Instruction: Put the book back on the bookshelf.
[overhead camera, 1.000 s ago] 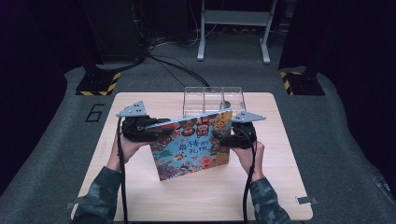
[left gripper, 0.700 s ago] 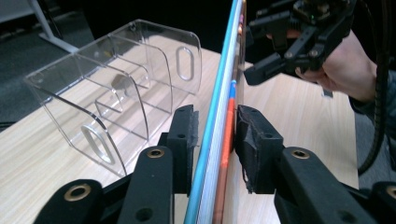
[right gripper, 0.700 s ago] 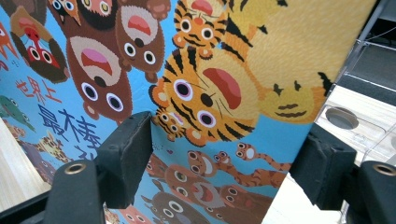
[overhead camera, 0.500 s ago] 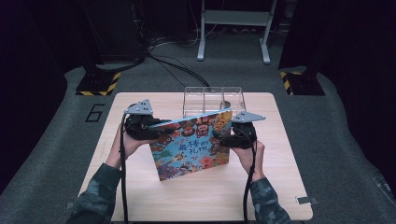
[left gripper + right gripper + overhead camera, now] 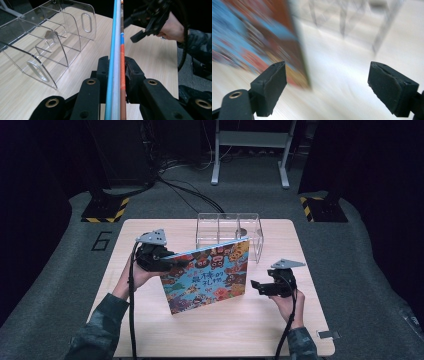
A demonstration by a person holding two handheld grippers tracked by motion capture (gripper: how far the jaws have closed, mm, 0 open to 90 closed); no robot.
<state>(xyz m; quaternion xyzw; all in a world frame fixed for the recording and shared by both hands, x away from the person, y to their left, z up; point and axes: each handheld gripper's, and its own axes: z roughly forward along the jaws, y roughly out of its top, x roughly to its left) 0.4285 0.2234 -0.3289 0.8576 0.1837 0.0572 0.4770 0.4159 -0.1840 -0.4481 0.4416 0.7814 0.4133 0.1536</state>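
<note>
Off the book (image 5: 207, 275) now, right hand-held gripper (image 5: 256, 285).

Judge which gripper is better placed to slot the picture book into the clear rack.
Left. The left gripper is clamped on the picture book, held upright before the clear rack; the right gripper is open, clear of it.

Left gripper (image 5: 159, 261): fingers (image 5: 103, 72) clamped tight, just closing, forearm angled in from lower left. Right gripper (image 5: 264, 286): fingers (image 5: 272, 82) just opening, spread wide with nothing between them.
</note>
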